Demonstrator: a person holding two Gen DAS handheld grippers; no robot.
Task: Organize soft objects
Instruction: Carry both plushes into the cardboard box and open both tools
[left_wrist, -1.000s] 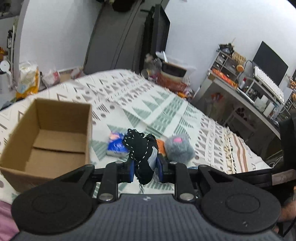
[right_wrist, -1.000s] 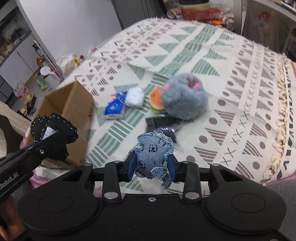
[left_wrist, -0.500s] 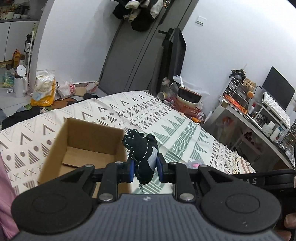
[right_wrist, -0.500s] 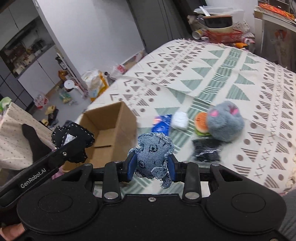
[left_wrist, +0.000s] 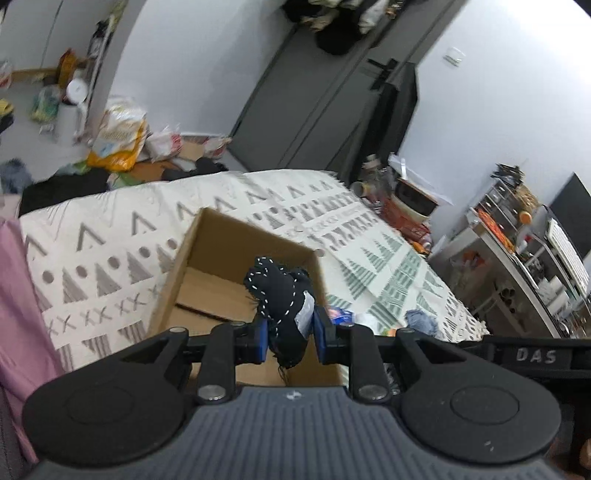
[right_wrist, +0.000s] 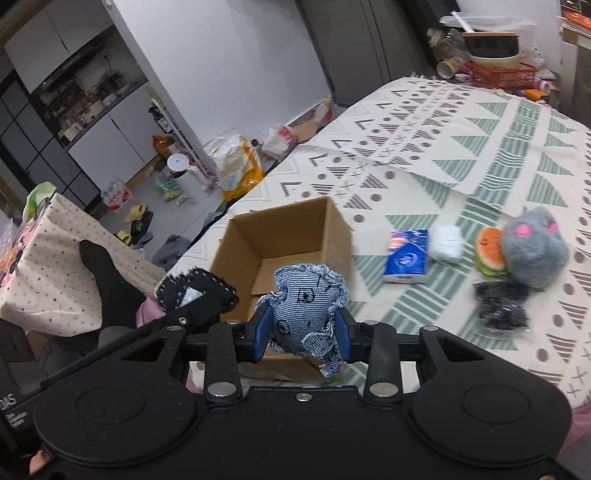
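Black cloth with white stitching fills my left gripper (left_wrist: 290, 341): the black toy (left_wrist: 282, 306) is clamped between the two blue pads, and it hangs over the open cardboard box (left_wrist: 207, 258). From my left wrist camera I see the box interior, bare flaps at the bottom, and the patterned bedspread (left_wrist: 110, 258) under it. This view is blurred, so the small items past the box's right wall are hard for me to name.

My right wrist camera resolves them. My right gripper (right_wrist: 301, 336) is closed on a denim toy (right_wrist: 308, 306), held at the near side of the box (right_wrist: 288, 232). On the bedspread (right_wrist: 498, 147) to the right of the box lie a blue tissue pack (right_wrist: 406, 256), with a white pad (right_wrist: 447, 243) touching its far corner. Further right sits a grey plush (right_wrist: 533, 251) with a burger toy (right_wrist: 489, 251) pressed against it. A black mesh bag (right_wrist: 502, 306) lies just in front of the two.

Only the right view shows the left gripper (right_wrist: 192, 306) from the side, at the box's near left corner, and a hand in a black glove (right_wrist: 107, 277) behind it.
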